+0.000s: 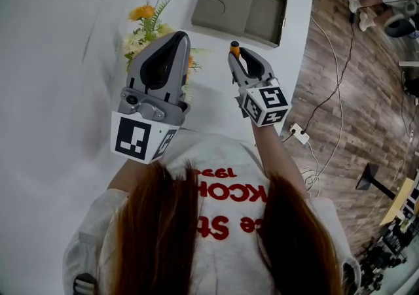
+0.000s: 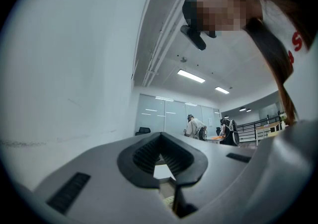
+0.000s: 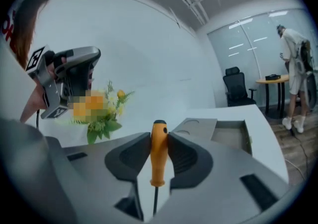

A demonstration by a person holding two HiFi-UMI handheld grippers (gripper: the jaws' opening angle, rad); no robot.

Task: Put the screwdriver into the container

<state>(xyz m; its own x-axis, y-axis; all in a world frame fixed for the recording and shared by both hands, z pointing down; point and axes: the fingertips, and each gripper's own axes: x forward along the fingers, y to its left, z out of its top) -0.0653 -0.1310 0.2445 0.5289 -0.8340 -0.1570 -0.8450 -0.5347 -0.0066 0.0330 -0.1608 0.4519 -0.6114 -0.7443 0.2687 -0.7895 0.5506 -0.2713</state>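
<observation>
My right gripper [image 1: 234,53] is held above the white table [image 1: 78,38], shut on the orange handle of the screwdriver [image 1: 234,46]. In the right gripper view the handle [image 3: 159,148] stands upright between the two black pads [image 3: 185,154], which press on its sides, and the thin shaft hangs below. The grey container [image 1: 239,7] lies beyond it at the table's far end, with an open compartment [image 3: 229,134] on its right side. My left gripper [image 1: 179,36] hovers to the left, shut with nothing in it, its pads [image 2: 144,153] meeting at the tips.
A bunch of yellow and white artificial flowers [image 1: 147,25] stands under and beyond the left gripper. The table's right edge [image 1: 302,58] drops to a wooden floor with cables and a power strip [image 1: 298,133]. People stand at desks in the background.
</observation>
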